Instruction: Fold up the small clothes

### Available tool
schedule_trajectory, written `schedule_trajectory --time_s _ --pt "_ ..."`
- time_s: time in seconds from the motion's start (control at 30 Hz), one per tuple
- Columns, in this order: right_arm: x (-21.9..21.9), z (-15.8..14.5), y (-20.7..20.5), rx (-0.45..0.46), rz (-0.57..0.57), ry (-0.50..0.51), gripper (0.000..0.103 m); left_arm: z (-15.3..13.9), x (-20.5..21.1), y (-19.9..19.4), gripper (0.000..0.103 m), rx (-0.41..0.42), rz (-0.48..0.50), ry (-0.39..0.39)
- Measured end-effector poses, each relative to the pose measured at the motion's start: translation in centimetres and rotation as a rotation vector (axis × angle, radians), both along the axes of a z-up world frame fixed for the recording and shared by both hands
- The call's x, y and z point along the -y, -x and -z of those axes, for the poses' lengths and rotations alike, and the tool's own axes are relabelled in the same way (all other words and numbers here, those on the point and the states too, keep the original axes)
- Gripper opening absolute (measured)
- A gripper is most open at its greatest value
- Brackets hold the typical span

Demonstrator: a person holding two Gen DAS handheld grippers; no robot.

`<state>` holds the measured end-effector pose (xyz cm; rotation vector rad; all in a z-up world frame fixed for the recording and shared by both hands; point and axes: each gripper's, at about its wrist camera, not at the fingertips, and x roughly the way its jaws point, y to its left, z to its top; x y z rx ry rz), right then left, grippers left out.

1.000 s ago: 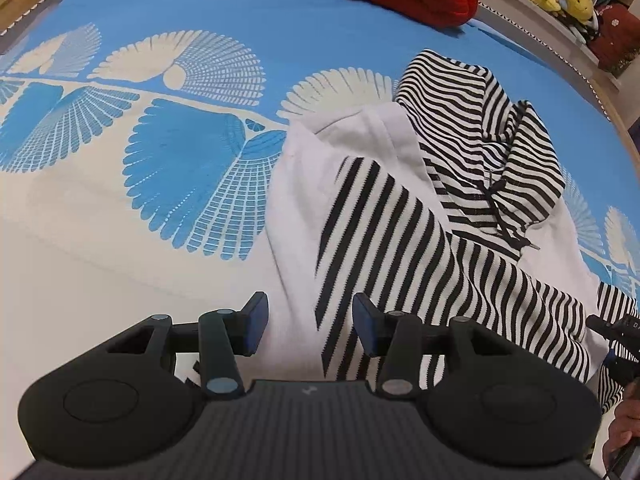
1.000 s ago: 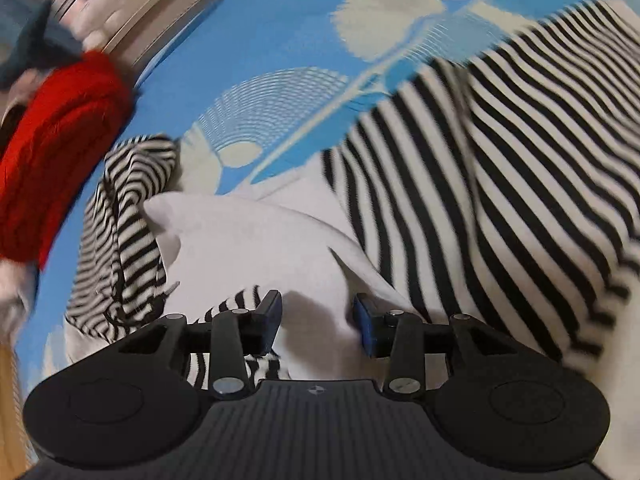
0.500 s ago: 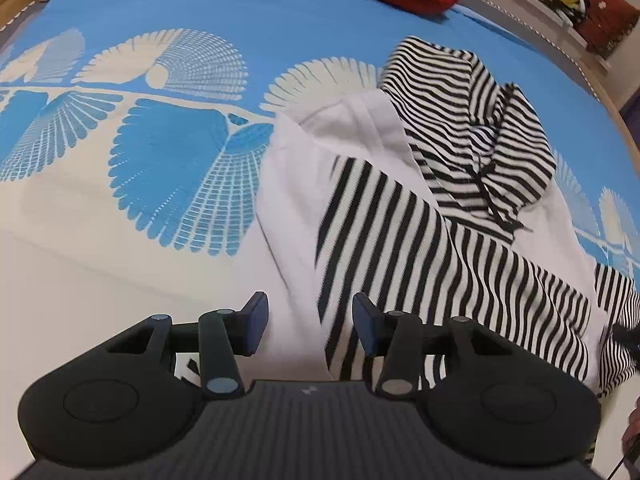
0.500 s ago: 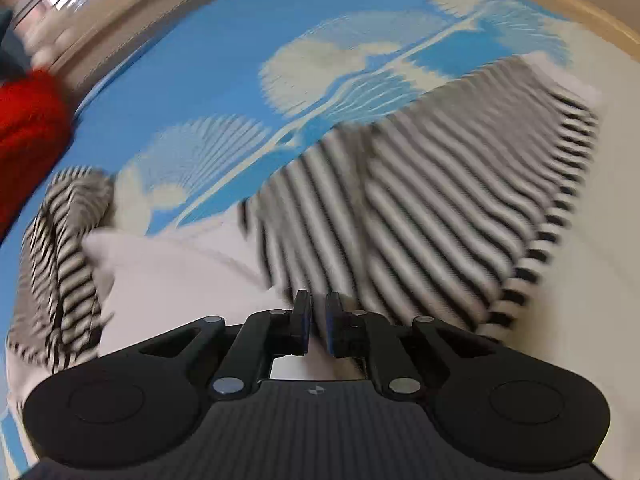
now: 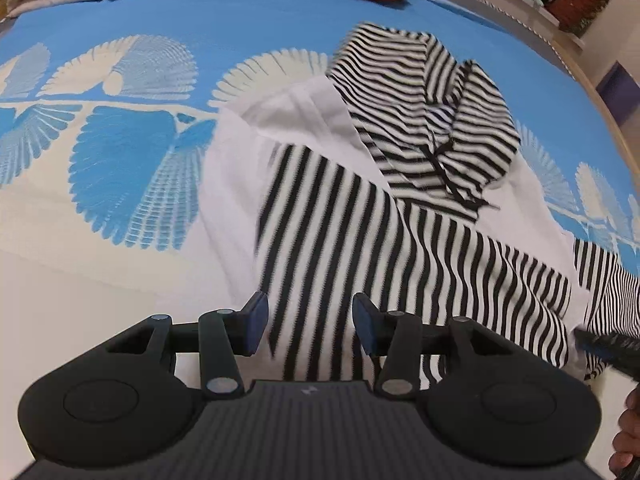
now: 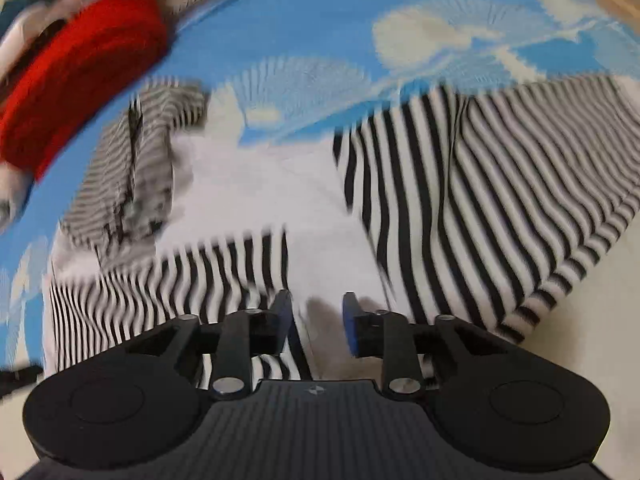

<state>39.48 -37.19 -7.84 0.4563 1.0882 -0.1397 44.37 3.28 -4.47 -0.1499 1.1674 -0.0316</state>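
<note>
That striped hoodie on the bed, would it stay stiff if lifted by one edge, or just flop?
The striped hoodie would probably flop: its sleeves and hood already lie in soft wrinkles on the blue bedspread. It looks light, likely thin knit. Pushed, it would probably bunch up instead of sliding whole.

Right gripper (image 6: 316, 322) above hoodie (image 6: 260, 196), jaws opening, nothing pinched between them. Hoodie on bed (image 6: 320, 20), white body flat, striped sleeve (image 6: 500, 208) spread right toward bed's pale edge, second striped sleeve (image 6: 172, 292) folded across lower left. Striped hood (image 6: 148, 160) blurred, toward red knit (image 6: 80, 72) at bed's far left.
</note>
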Motion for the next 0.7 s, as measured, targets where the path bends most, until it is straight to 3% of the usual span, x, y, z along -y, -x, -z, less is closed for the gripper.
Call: schedule_trajectory --time_s 0.03,0.07,0.13,0.2,0.27,0.3,0.37,0.53,0.7 --pt "0.4 1.1 0.1 -0.064 0.002 -0.025 0.031 0.5 0.2 0.0 0.051 -0.016 0.004 -0.001" --pt "1.2 1.5 0.5 -0.07 0.031 -0.057 0.029 1.2 0.4 0.1 0.051 -0.037 0.009 -0.001" --pt "2.2 0.6 0.7 -0.04 0.078 -0.08 0.03 2.6 0.8 0.3 0.051 -0.085 0.018 0.004" --pt "3.2 -1.3 0.9 0.031 0.084 -0.02 0.033 3.8 1.2 0.7 0.051 -0.123 0.034 -0.001" --pt "4.9 -2.8 1.3 0.096 0.13 0.03 0.045 4.9 2.2 1.2 0.052 -0.161 0.072 0.002" --pt "6.0 -3.2 1.7 0.115 0.168 0.034 0.052 5.0 2.8 1.5 0.056 -0.156 0.091 -0.017" --pt "8.9 -3.5 2.3 0.14 0.285 0.028 0.053 4.9 3.7 1.8 0.057 -0.142 0.117 -0.056" --pt "16.5 -2.3 5.0 0.122 0.579 0.042 0.053 2.6 4.7 1.7 0.057 -0.064 0.121 -0.066" --pt "21.2 -0.1 6.9 0.1 0.711 0.007 0.053 -0.3 5.7 1.8 0.057 0.015 0.142 -0.035"
